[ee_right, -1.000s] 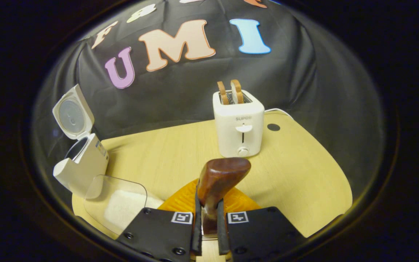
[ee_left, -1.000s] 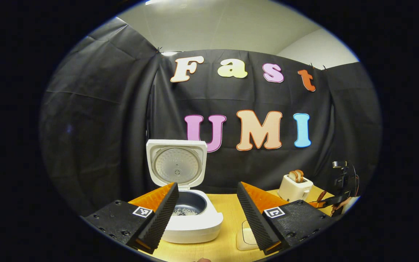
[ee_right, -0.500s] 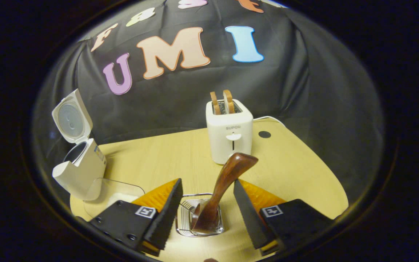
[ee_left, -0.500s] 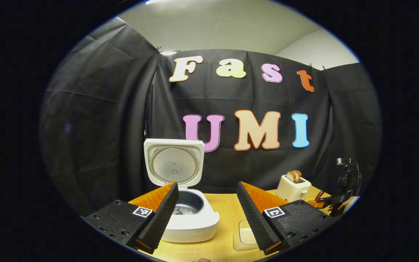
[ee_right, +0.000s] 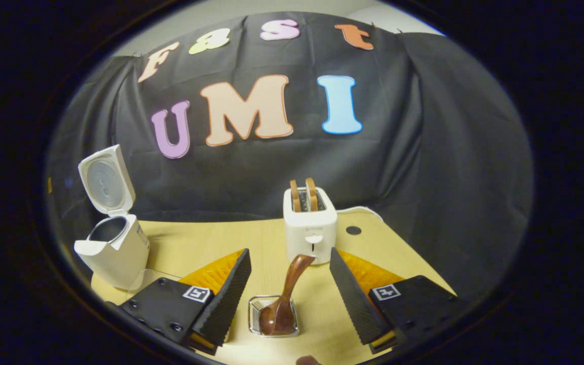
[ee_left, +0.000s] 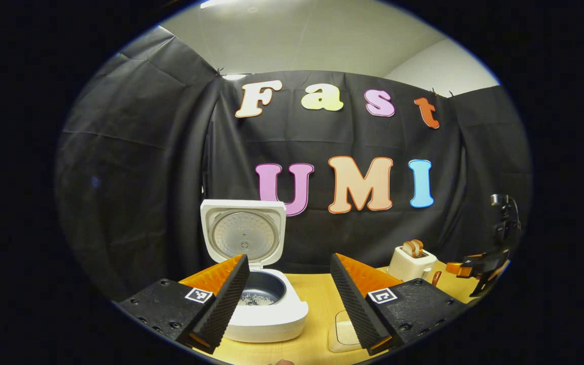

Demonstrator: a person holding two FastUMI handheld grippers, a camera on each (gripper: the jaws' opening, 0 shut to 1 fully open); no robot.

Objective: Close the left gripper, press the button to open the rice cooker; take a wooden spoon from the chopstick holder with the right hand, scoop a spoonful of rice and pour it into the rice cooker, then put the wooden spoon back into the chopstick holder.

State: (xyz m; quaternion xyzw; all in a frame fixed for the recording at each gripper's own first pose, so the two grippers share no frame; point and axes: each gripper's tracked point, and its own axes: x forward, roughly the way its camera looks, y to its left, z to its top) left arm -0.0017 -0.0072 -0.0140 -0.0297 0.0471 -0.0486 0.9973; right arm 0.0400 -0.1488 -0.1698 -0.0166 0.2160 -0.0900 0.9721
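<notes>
The wooden spoon [ee_right: 284, 296] stands bowl-down in the chopstick holder [ee_right: 274, 317], so the last step looks done. The right gripper [ee_right: 290, 299] is wide open above it, holding nothing; next, only a clear retreat. The left gripper [ee_left: 289, 296], also wide open and empty, faces the rice cooker [ee_left: 256, 284], where the left gripper view reveals rice inside.

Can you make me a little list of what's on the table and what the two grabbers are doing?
rice cooker: lid up, some rice inside
wooden spoon: standing in the chopstick holder, handle leaning
toaster: two slices sticking up
clear rice container: on the table beside the cooker
left gripper: open, holding nothing
right gripper: open, above the spoon, not touching
</notes>
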